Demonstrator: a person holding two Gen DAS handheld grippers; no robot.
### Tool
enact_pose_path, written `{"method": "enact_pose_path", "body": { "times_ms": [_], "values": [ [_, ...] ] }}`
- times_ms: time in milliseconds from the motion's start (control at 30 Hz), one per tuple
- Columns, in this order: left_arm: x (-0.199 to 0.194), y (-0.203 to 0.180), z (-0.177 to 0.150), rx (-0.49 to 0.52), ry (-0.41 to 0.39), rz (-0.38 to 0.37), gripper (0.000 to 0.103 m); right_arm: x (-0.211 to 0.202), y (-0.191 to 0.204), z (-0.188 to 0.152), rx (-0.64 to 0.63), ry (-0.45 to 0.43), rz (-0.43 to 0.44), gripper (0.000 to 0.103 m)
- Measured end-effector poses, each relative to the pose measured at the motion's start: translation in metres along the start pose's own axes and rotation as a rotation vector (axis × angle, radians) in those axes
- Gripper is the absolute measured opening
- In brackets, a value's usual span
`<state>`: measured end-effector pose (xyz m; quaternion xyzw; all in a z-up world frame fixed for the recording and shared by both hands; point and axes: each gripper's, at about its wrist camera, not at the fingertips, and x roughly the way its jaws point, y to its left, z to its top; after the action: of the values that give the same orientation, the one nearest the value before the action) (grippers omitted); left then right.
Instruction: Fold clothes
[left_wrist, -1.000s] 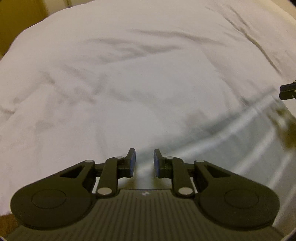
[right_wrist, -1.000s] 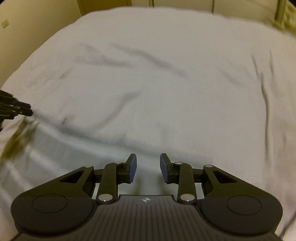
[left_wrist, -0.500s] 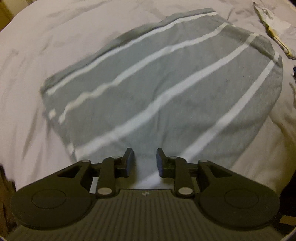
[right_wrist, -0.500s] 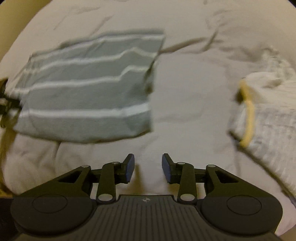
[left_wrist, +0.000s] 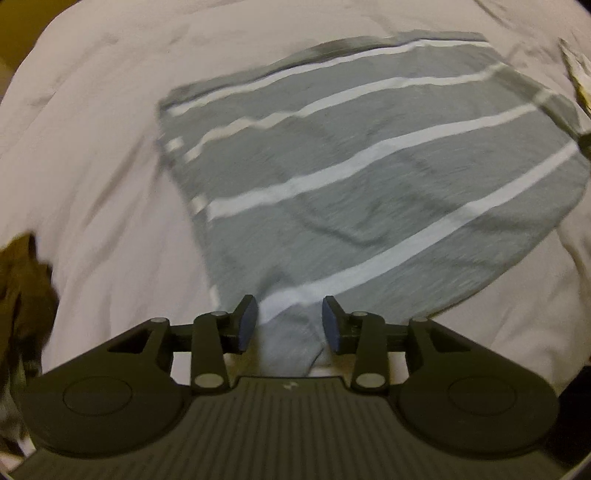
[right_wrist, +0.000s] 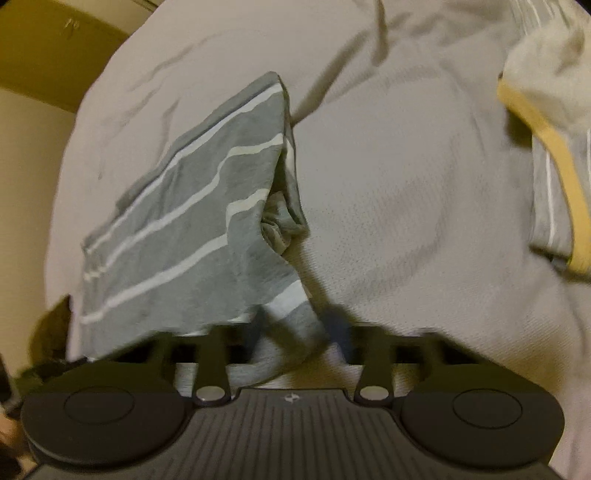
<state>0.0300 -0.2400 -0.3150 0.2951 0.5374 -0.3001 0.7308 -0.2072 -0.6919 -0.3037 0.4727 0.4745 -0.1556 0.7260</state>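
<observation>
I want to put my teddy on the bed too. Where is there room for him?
There is bare white bedsheet between the grey striped shirt and the yellow-trimmed garment, and more to the shirt's left, above the dark clothes. Near both grippers it is crowded: shirt corners lie between their fingers.

Both views dim, warm yellowish cast; light source not visible. Strong fisheye bending at the edges, corners vignetted to black. Left wrist view: striped grey garment (left_wrist: 369, 177) smeared by motion blur, stripes soft; left claw (left_wrist: 289, 325) sharp against it. Right wrist view: heavier blur low in frame, where the right claw (right_wrist: 295, 332) fingers are smeared into dark streaks. Soft shadows fill the creases of the bed sheet (right_wrist: 406, 166). No glare.
</observation>
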Motion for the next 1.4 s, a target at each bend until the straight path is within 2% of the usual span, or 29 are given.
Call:
{"method": "enact_pose_path", "body": {
  "times_ms": [100, 267, 400, 467, 500, 567, 700, 800, 833, 867, 900, 933, 967, 1133, 1300, 1333, 1367, 1400],
  "values": [
    [-0.005, 0.007, -0.008, -0.050, -0.006, 0.006, 0.035, -0.014, 0.004, 0.001, -0.014, -0.001, -0.022, 0.004],
    [-0.009, 0.016, -0.019, -0.118, -0.009, -0.004, 0.035, -0.026, 0.013, -0.018, -0.084, 0.040, -0.128, 0.002],
    [-0.008, 0.030, -0.027, -0.220, 0.007, -0.045, 0.037, -0.019, 0.014, -0.031, -0.057, 0.057, -0.128, 0.005],
    [-0.007, 0.040, -0.032, -0.294, 0.016, -0.078, 0.039, -0.020, 0.018, -0.032, -0.063, 0.033, -0.141, 0.020],
    [-0.007, 0.045, -0.035, -0.338, 0.016, -0.096, 0.039, -0.021, 0.020, -0.032, -0.065, 0.018, -0.149, 0.024],
    [-0.008, 0.054, -0.040, -0.431, 0.013, -0.139, 0.041, -0.023, 0.017, -0.032, -0.045, -0.002, -0.154, 0.042],
    [0.003, 0.076, -0.050, -0.649, 0.023, -0.263, 0.042, -0.022, 0.012, -0.033, 0.027, 0.006, -0.144, 0.044],
    [0.015, 0.081, -0.054, -0.731, 0.036, -0.327, 0.039, -0.013, 0.012, -0.037, 0.050, 0.035, -0.130, 0.046],
    [0.018, 0.081, -0.055, -0.731, 0.037, -0.336, 0.029, -0.010, 0.013, -0.037, 0.052, 0.045, -0.127, 0.046],
    [0.019, 0.081, -0.055, -0.725, 0.032, -0.343, 0.007, -0.006, 0.014, -0.037, 0.052, 0.055, -0.130, 0.042],
    [0.017, 0.082, -0.055, -0.718, 0.024, -0.351, 0.004, -0.003, 0.016, -0.036, 0.048, 0.064, -0.143, 0.035],
    [0.013, 0.083, -0.056, -0.708, 0.015, -0.355, 0.004, 0.000, 0.018, -0.035, 0.042, 0.074, -0.162, 0.013],
    [0.010, 0.083, -0.056, -0.697, 0.007, -0.359, 0.003, 0.001, 0.020, -0.033, 0.031, 0.084, -0.186, 0.004],
    [-0.013, 0.097, -0.066, -0.661, -0.010, -0.368, 0.004, -0.010, 0.032, -0.031, -0.044, 0.101, -0.243, 0.002],
    [0.004, 0.095, -0.057, -0.619, 0.068, -0.365, 0.004, -0.001, 0.035, -0.034, -0.075, 0.150, -0.272, 0.005],
    [0.008, 0.094, -0.053, -0.603, 0.087, -0.359, 0.005, 0.000, 0.034, -0.032, -0.069, 0.156, -0.282, 0.008],
    [0.008, 0.093, -0.050, -0.578, 0.101, -0.342, 0.006, -0.002, 0.034, -0.029, -0.068, 0.144, -0.301, 0.024],
    [0.007, 0.094, -0.050, -0.554, 0.110, -0.317, 0.010, -0.006, 0.034, -0.025, -0.076, 0.118, -0.322, 0.030]
  ]
}}
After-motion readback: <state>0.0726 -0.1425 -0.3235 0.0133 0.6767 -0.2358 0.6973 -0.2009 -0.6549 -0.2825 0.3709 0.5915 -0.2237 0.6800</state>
